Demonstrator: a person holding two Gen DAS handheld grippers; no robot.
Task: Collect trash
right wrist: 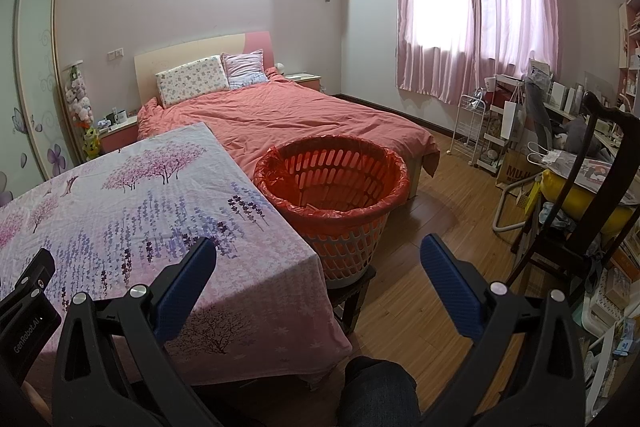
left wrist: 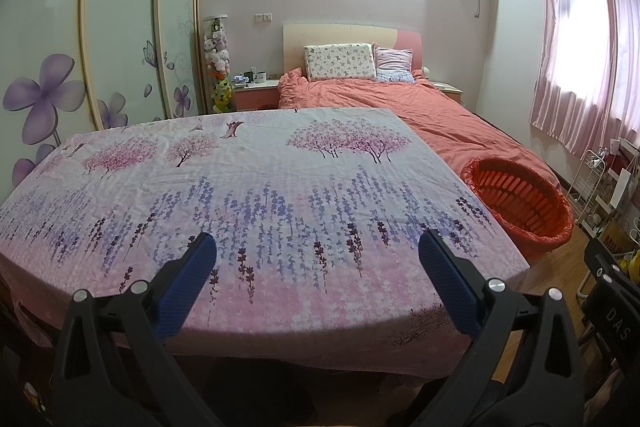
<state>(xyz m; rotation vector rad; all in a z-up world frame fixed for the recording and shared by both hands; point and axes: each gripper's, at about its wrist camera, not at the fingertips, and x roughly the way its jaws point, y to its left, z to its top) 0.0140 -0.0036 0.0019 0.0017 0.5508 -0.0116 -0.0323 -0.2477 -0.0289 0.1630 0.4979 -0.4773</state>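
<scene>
left gripper [left wrist: 316, 247], right gripper [right wrist: 318, 251]: both hanging spread, empty | table [left wrist: 260, 187]: showing no trash | basket [right wrist: 332, 183]: nearly empty | collecting looking finished or unstarted

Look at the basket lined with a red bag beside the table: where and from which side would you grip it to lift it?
Grip the rolled top rim of the basket, coming from above on the near side. It stands upright and open on a stool, so one finger can go inside and one outside; the slotted wall flares and is too wide to span. The right gripper is open and closest.
</scene>
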